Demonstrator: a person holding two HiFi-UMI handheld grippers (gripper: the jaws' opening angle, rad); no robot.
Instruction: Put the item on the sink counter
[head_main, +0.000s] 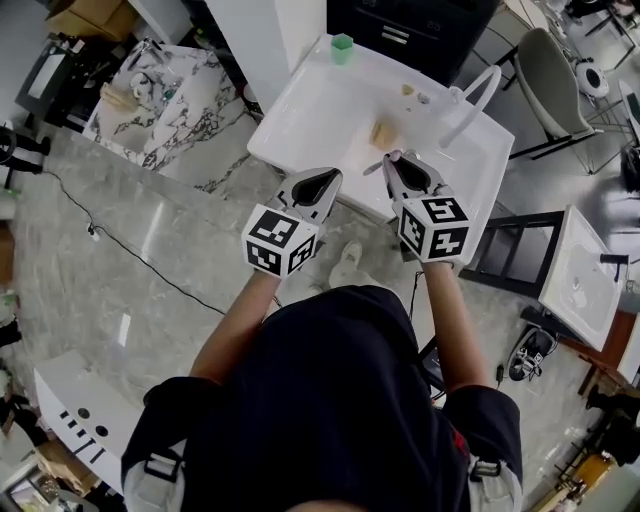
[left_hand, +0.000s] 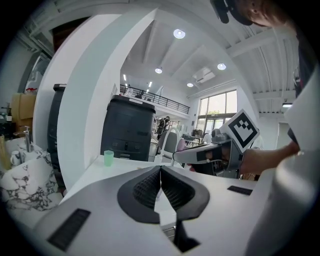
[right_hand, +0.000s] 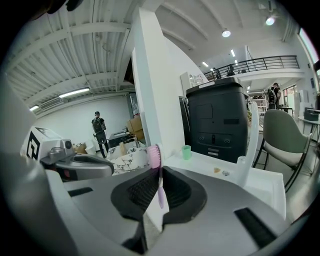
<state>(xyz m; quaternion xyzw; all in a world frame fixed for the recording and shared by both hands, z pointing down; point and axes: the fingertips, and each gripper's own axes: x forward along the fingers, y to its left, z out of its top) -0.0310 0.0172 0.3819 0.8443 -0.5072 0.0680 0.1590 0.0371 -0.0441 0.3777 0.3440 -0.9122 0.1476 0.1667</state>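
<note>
Right gripper view: right gripper (right_hand: 157, 176) clamps a pink toothbrush (right_hand: 154, 156), head at 12 o'clock. Left gripper (left_hand: 160, 170) is closed and empty.

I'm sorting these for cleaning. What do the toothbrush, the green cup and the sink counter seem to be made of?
The toothbrush looks like smooth pink plastic with fine bristles. The green cup seems plastic: one even mint colour. The sink counter is smooth and white, ceramic or resin; its look leaves that open.
</note>
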